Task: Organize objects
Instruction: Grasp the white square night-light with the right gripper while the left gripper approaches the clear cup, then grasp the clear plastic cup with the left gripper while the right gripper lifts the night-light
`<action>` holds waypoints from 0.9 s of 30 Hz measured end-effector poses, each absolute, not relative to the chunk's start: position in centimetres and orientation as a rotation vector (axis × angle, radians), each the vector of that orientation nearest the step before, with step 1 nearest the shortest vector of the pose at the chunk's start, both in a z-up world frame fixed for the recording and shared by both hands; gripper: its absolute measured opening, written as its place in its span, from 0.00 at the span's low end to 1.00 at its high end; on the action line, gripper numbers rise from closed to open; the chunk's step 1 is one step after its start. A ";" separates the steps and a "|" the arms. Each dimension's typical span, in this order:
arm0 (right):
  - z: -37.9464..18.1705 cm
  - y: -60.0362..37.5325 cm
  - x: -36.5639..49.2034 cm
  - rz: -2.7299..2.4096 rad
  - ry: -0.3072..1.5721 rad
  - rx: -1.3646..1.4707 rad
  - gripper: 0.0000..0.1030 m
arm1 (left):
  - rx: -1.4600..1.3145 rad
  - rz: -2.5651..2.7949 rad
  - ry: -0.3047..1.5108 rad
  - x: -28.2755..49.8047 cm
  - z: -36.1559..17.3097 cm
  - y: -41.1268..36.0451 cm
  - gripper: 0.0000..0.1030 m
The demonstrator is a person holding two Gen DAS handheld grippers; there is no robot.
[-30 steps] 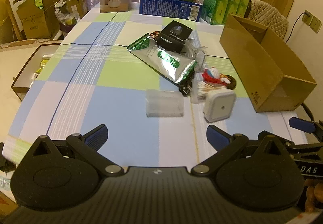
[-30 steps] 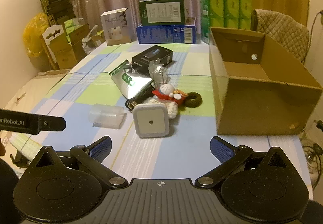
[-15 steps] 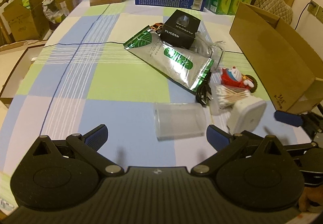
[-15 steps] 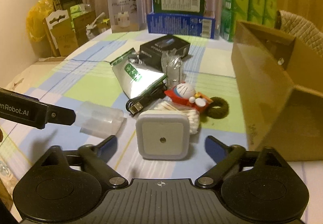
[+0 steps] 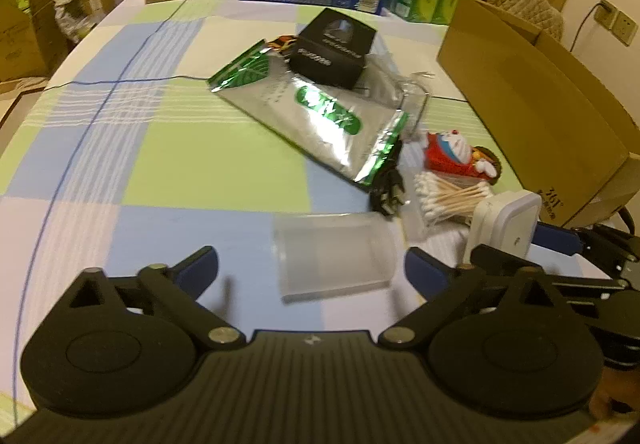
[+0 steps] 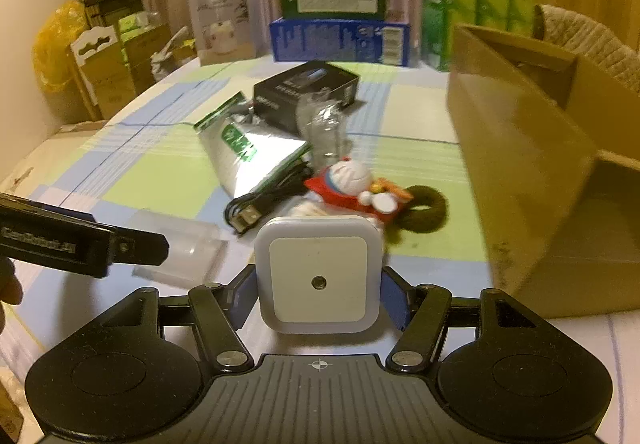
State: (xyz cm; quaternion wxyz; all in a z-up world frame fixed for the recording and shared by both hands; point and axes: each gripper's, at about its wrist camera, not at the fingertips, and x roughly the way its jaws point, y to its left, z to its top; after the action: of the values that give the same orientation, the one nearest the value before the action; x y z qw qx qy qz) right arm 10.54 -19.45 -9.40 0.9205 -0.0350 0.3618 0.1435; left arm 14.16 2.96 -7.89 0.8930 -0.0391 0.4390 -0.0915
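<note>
**White night light gripped beside the cardboard box**

The white square plastic night light (image 6: pixel 318 276) is pinched by the right gripper (image 6: pixel 318 294), left of the brown cardboard box (image 6: pixel 532 171). The left gripper (image 5: pixel 312 264) is held spread around the translucent plastic cup (image 5: pixel 332 252), farther left.

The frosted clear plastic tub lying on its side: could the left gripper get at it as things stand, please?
Probably yes: the left gripper is open, the frosted clear plastic tub lies straight ahead between its fingers, and nothing sits between them.

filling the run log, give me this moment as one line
left gripper: open, at clear plastic cup | right gripper: shut on white night light | cardboard box: right
</note>
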 end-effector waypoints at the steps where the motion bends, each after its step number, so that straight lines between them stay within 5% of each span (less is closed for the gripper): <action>1: -9.4 -19.6 10.5 0.288 0.746 -0.078 0.60 | -0.079 -0.195 0.908 14.3 -8.0 2.7 0.91; 8: -9.5 -20.6 10.4 0.262 0.757 -0.066 0.59 | 0.002 -0.199 0.880 14.8 -8.7 0.6 0.83; 12: -9.5 -21.0 10.5 0.250 0.760 -0.064 0.59 | 0.042 -0.180 0.879 14.9 -9.3 -0.2 0.69; 27: -7.6 -21.1 8.6 0.289 0.708 -0.038 0.59 | 0.067 -0.150 0.850 13.5 -7.5 0.2 0.67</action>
State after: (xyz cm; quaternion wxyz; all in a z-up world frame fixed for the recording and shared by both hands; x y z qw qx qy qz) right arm 8.59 -21.07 -7.56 0.9275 -0.0187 0.3456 0.1409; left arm 13.53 0.22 -7.49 0.9078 0.0323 0.4119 -0.0727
